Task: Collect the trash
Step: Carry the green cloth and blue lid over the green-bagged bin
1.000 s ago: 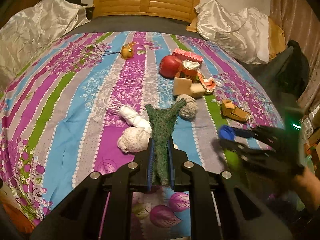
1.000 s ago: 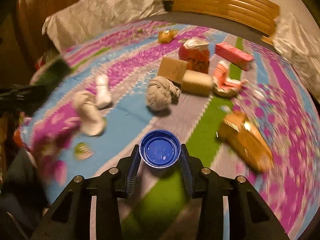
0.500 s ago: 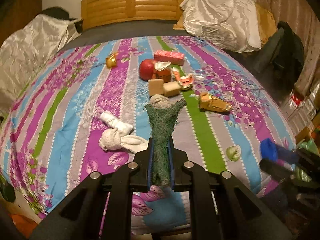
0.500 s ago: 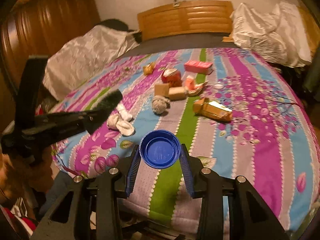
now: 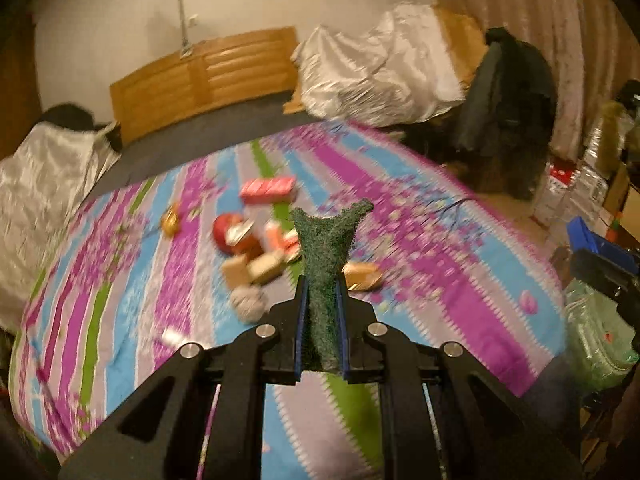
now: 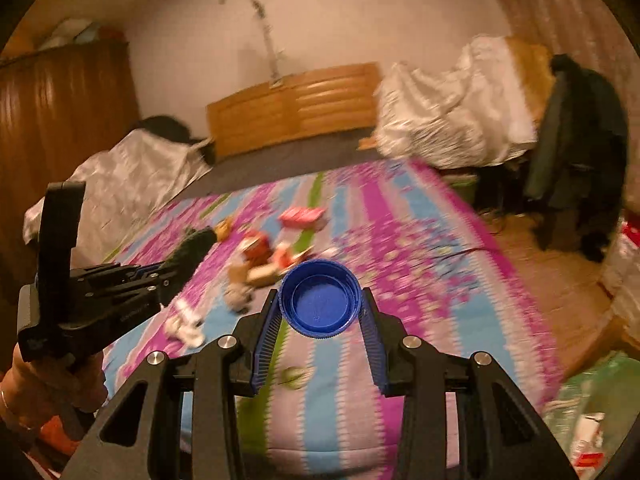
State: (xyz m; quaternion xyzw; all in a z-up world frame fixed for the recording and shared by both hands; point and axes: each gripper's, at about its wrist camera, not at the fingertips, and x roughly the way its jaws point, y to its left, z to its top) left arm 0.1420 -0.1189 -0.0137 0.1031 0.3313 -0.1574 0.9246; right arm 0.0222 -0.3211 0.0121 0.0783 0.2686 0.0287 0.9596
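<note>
Both claws are up over the foot of the bed [image 5: 460, 264], each loaded. The left claw [image 5: 322, 330] is clamped tight on a green scouring pad [image 5: 326, 264], which stands up out of the blue pads and flares at the top. The right claw [image 6: 320, 312] has its jaws partly apart and pressed on either side of a blue bottle cap [image 6: 319, 305], hollow side facing the camera.

Down at the lower right, beside the bed, sits a green plastic bag [image 6: 592, 408]; something white and red shows inside it, too blurred to name.

More trash lies in the middle of the striped bedspread: a pink box [image 5: 267, 189], a red round item [image 5: 230, 232], tan blocks [image 5: 256, 270], and a grey wad [image 5: 248, 302], all motion-blurred.
</note>
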